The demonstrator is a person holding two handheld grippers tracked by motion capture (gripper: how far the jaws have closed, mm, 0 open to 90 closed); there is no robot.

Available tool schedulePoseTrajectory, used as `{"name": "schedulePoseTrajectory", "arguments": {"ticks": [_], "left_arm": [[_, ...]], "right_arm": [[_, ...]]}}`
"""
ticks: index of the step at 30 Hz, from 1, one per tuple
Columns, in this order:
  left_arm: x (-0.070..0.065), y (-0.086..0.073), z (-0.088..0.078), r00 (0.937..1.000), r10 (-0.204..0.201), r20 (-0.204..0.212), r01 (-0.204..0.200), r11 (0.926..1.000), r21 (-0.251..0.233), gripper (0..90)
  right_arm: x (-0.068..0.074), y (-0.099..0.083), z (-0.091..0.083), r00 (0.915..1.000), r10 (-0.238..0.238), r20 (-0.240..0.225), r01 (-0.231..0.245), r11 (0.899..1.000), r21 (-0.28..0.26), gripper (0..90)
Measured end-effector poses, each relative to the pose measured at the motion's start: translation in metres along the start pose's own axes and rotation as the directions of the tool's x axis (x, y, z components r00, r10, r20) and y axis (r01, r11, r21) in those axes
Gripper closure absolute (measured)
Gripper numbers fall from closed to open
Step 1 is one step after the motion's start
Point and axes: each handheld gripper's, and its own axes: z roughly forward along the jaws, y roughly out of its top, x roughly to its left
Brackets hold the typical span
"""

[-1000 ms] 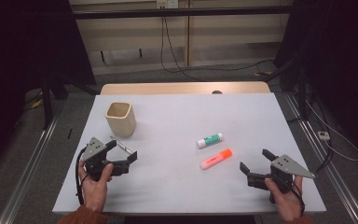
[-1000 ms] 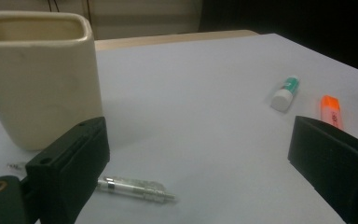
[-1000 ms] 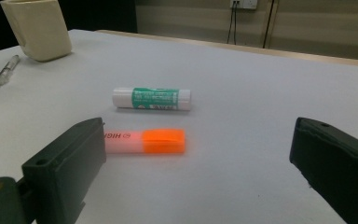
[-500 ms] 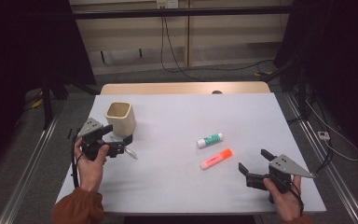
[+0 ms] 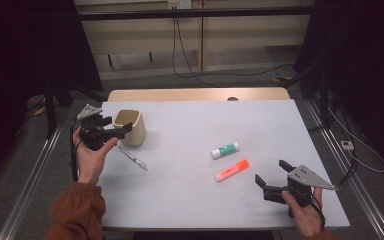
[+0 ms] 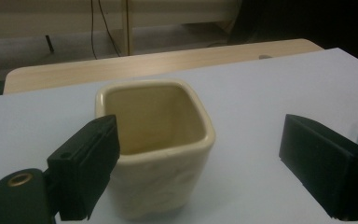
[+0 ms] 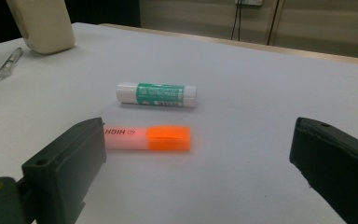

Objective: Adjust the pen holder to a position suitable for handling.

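On my far left I have one left hand-held gripper [image 5: 121, 128], held up at the cream cup [image 5: 129, 127], with its jaws standing wide apart and nothing pressed between them; they have just been closing a little. In the left gripper view the one cup [image 6: 156, 147] sits just ahead of that hand-held gripper, partly between the jaws and nearer one of them, though I cannot tell whether that jaw touches its wall. The cup is upright and I can see into its mouth. Just below and to the right of that hand-held gripper in the high view lies one slim clear pen [image 5: 132, 157], flat on the white tabletop [image 5: 190, 200], close beside the cup's base. Farther right, well apart from my left hand-held gripper and nearer the right one, I count one glue stick [image 5: 225, 150] with a green label and one orange highlighter [image 5: 232, 170], each lying on its side, near one another but not touching. In the right gripper view the highlighter [image 7: 148, 137] lies just ahead of the jaws and the glue stick [image 7: 157, 94] a little beyond it. At the far right I hold one right hand-held gripper [image 5: 272, 176] low over the tabletop, jaws wide apart and holding nothing.
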Motion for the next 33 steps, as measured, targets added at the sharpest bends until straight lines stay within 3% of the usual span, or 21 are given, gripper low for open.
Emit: {"name": "schedulePoseTrajectory", "arguments": {"ticks": [3, 5, 8, 11, 13, 14, 16, 23, 28, 29, 33], "left_arm": [[0.006, 0.007, 0.004, 0.9999, -0.001, -0.014, 0.001, 1.0000, 0.010, 16.0], [0.010, 0.011, 0.007, 0.9996, -0.021, -0.017, 0.022, 0.9989, 0.042, 18.5], [0.013, 0.010, 0.014, 0.9978, -0.014, -0.066, 0.018, 0.9974, 0.070, 22.5], [0.015, 0.010, 0.017, 0.9982, -0.022, -0.055, 0.027, 0.9962, 0.083, 23.9], [0.018, 0.010, 0.019, 0.9964, -0.009, -0.085, 0.017, 0.9956, 0.092, 26.9], [0.020, 0.011, 0.021, 0.9962, -0.009, -0.086, 0.018, 0.9951, 0.098, 33.5], [0.027, 0.012, 0.028, 0.9942, -0.025, -0.105, 0.038, 0.9911, 0.127, 33.3], [0.043, 0.009, 0.045, 0.9921, -0.074, -0.102, 0.090, 0.9818, 0.167, 35.1], [0.045, 0.013, 0.053, 0.9913, -0.062, -0.116, 0.083, 0.9799, 0.181, 43.4], [0.044, 0.013, 0.055, 0.9918, -0.064, -0.110, 0.084, 0.9800, 0.181, 49.7], [0.041, 0.014, 0.062, 0.9912, -0.018, -0.131, 0.047, 0.9747, 0.218, 54.3]], "right_arm": [[0.000, 0.000, 0.000, 1.0000, 0.000, -0.001, 0.000, 1.000, 0.001, 3.4], [0.000, 0.000, 0.000, 1.0000, -0.001, 0.001, 0.001, 1.000, -0.002, 3.4], [0.000, 0.000, 0.000, 1.0000, 0.001, 0.004, -0.001, 1.000, 0.004, 3.4], [-0.001, 0.000, 0.000, 1.0000, 0.000, 0.006, 0.000, 1.000, 0.003, 3.4], [0.000, 0.000, 0.000, 1.0000, 0.001, 0.005, -0.001, 1.000, 0.004, 3.4], [0.000, 0.000, 0.000, 1.0000, 0.000, 0.003, 0.000, 1.000, 0.005, 3.4], [0.000, 0.000, 0.001, 1.0000, -0.004, 0.006, 0.004, 1.000, 0.007, 3.4], [-0.001, -0.001, 0.000, 1.0000, -0.001, 0.009, 0.001, 1.000, 0.011, 3.4], [-0.001, -0.001, 0.001, 1.0000, -0.004, 0.007, 0.004, 1.000, 0.015, 3.4], [-0.001, -0.001, 0.001, 1.0000, -0.004, 0.007, 0.004, 1.000, 0.015, 3.4], [-0.001, -0.001, 0.001, 0.9999, -0.007, 0.009, 0.007, 1.000, 0.018, 3.5]]}}
